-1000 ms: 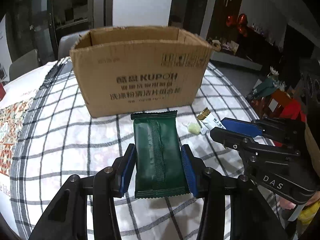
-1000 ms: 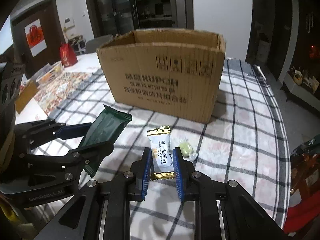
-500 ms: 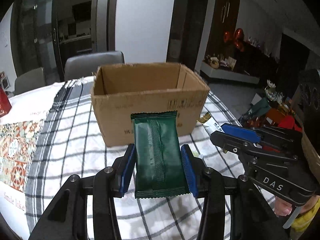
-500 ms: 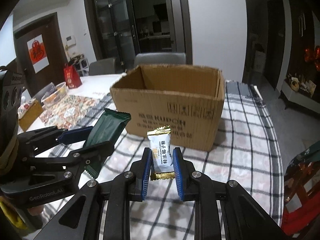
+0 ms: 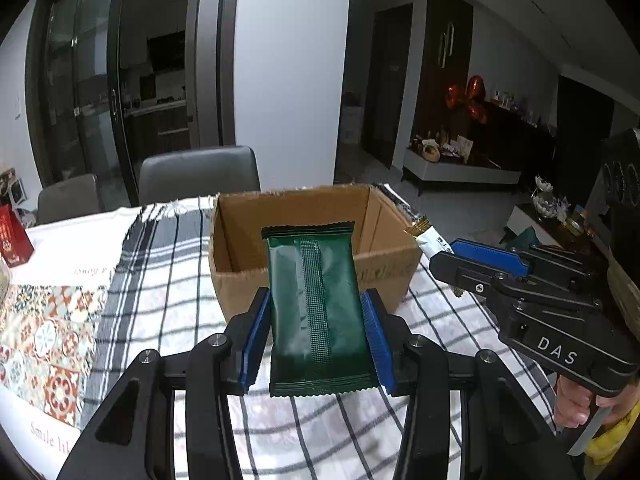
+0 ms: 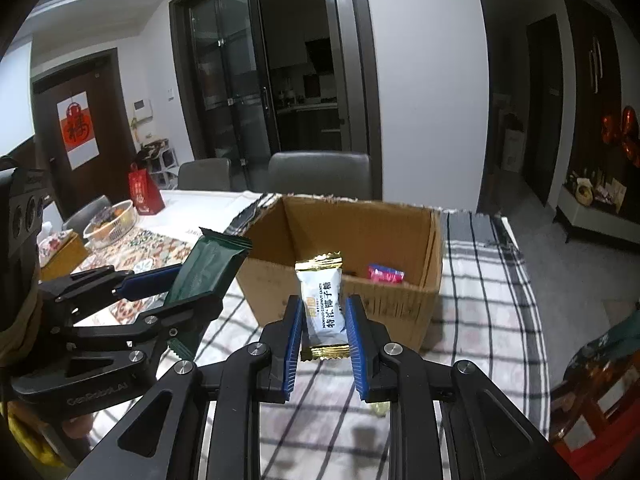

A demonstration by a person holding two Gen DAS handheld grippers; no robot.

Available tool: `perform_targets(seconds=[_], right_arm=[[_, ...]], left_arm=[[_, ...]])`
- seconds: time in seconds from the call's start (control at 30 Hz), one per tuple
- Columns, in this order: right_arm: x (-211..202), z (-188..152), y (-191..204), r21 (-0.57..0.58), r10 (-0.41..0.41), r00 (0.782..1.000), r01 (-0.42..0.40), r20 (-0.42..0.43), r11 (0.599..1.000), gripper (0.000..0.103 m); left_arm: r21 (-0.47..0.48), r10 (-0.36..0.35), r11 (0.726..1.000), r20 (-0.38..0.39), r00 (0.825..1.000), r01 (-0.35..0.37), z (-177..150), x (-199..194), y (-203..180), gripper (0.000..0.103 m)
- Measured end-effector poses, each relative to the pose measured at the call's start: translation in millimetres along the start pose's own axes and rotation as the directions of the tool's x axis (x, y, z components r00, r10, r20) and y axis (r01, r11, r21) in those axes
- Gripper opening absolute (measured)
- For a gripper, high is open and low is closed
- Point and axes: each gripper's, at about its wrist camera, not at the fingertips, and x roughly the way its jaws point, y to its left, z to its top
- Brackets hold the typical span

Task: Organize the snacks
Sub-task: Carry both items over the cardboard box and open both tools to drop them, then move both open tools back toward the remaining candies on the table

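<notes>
While both tools hang above the checked cloth of the desk (image 5: pixel 168 280), the count runs: one open brown cardboard box (image 5: pixel 240 280), two held snacks, one snack inside the box, two grey chairs. Item one: a dark green foil snack packet (image 5: pixel 316 304), upright, pinched by its long edges between the blue-padded jaws of the left gripper (image 5: pixel 316 336), in front of the box's near wall and above the desk. Item two: a small white candy wrapper with gold crimped ends (image 6: pixel 323 308), upright, clamped between the blue jaws of the right gripper (image 6: pixel 323 344), likewise held clear of the cloth before the box. Item three: a small red-and-pink sachet (image 6: pixel 386 273) lying inside the box toward its right wall, seen only from the right wrist; the left wrist view shows bare inner walls instead. The right wrist view alone adds one red gift bag (image 6: pixel 145 194), one white basket of items (image 6: pixel 110 226), one pale green sweet (image 6: pixel 378 409) on the cloth under the right jaw. Each view shows the other gripper side-on. The chairs (image 5: pixel 198 172) stand behind the desk.
</notes>
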Motion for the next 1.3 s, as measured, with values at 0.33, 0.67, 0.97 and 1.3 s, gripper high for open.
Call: perform_targets(seconds=[0.33,0.67,0.97,1.3], right_arm=[[13.1,27.0,-8.0,0.009,-0.024,0.999,0.024,0.03,1.0,0.023],[50.3,40.7,-24.5,0.02,-0.04,0.999,0.04,-0.005,0.999,0.023],[68.1,46.0,-40.4,0.045,-0.061,0.998,0.063,-0.026,0.997,0.024],[56.7,28.1,-48.6,0.079,-0.059,0.998,0.061,-0.036,0.995,0.029]], left_arm=[[0.019,0.026,0.999,0.021,0.999,-0.026,28.2,17.3,12.8,0.045],[0.024,0.026,0.999,-0.005,1.0,-0.026,48.7,55.6,21.3,0.045],[0.032,0.057,0.998,-0.023,0.998,-0.056,77.0,94.9,22.8,0.058],[0.057,0.055,0.997,0.012,0.998,-0.056,58.3,68.8,8.9,0.075]])
